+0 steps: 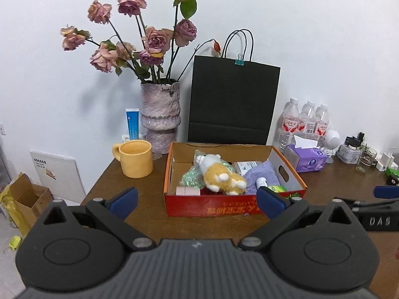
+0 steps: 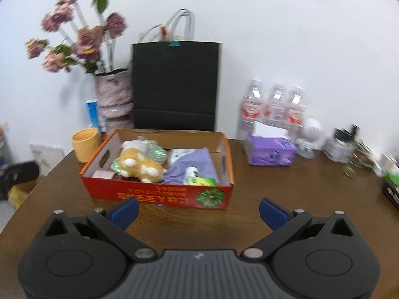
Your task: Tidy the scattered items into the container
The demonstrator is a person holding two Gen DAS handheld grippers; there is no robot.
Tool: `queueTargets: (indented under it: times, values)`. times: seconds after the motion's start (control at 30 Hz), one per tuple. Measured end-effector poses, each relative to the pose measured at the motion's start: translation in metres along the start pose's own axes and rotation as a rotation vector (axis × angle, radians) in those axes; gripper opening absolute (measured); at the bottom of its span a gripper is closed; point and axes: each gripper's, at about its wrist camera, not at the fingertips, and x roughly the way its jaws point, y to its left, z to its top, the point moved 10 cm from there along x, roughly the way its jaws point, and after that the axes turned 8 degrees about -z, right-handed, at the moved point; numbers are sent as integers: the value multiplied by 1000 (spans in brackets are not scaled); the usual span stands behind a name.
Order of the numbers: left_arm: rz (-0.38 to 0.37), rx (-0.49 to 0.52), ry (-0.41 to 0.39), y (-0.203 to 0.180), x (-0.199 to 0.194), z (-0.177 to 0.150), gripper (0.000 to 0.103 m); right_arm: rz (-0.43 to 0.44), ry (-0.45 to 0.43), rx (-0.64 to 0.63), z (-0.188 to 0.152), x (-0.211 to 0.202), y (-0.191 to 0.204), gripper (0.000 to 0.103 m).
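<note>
Now, box: red cardboard box [image 1: 212, 208] mid-desk [image 1: 149, 224], holding plush cat [image 1: 219, 174].
Left gripper [image 1: 197, 200]: fingers apart, empty.
Right gripper [image 2: 199, 210]: fingers apart, empty.

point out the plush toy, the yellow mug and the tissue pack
plush toy [image 1: 219, 174]: left wrist view, on its orange back, inside the box.
yellow mug [image 1: 136, 159]: left wrist view, on its front wall.
tissue pack [image 2: 270, 150]: right wrist view, on its purple top face.

Red box [image 1: 212, 205] with orange lettering, orange-and-white plush [image 1: 219, 174], lilac cloth [image 1: 264, 172], blue-tipped claws
</note>
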Motion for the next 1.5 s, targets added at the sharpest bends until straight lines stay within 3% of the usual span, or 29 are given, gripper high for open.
queueTargets:
  times: [0.2,0.53,0.93,1.5]
  values:
    - [-43,3,7,-10,-20,-19,103,-41,-17,27,-12,-16,-7,103]
    - [4,20,2,-17,-37,-38,103,-103,-46,64,-32,-43,-16,103]
    - [18,46,14,-18,-37,-43,103,13,4,9,-42,-48,14,103]
    - [-17,33,46,-20,-27,-49,103,47,22,-4,-43,-47,21,103]
